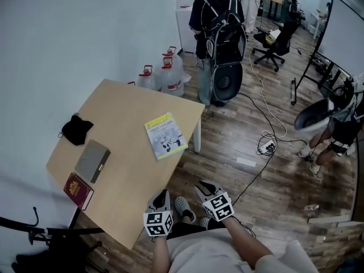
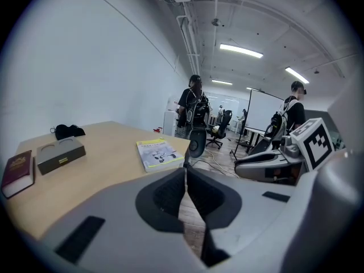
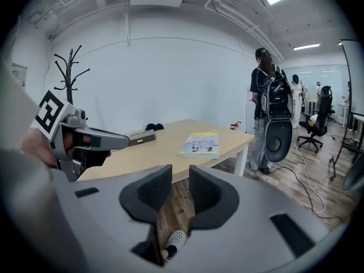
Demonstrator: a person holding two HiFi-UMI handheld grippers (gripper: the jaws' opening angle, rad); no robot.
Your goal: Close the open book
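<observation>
A book [image 1: 165, 135] with a yellow and white cover lies closed and flat near the far right edge of the wooden table [image 1: 125, 112]; it also shows as the book [image 2: 158, 152] and the book [image 3: 200, 143] in the gripper views. Both grippers hang off the table's near edge, close to my body, well short of the book. The left gripper [image 1: 161, 197] has its jaws together with nothing in them [image 2: 185, 166]. The right gripper [image 1: 205, 187] keeps a narrow gap between its pads, with only floor and a shoe behind the gap [image 3: 180, 172].
On the table's left side lie a black cloth [image 1: 75, 128], a grey box [image 1: 92, 160] and a dark red book [image 1: 78, 190]. Water jugs [image 1: 165, 73] stand behind the table. A person with a backpack [image 1: 219, 33] stands beyond it, and cables [image 1: 266, 144] cross the wood floor.
</observation>
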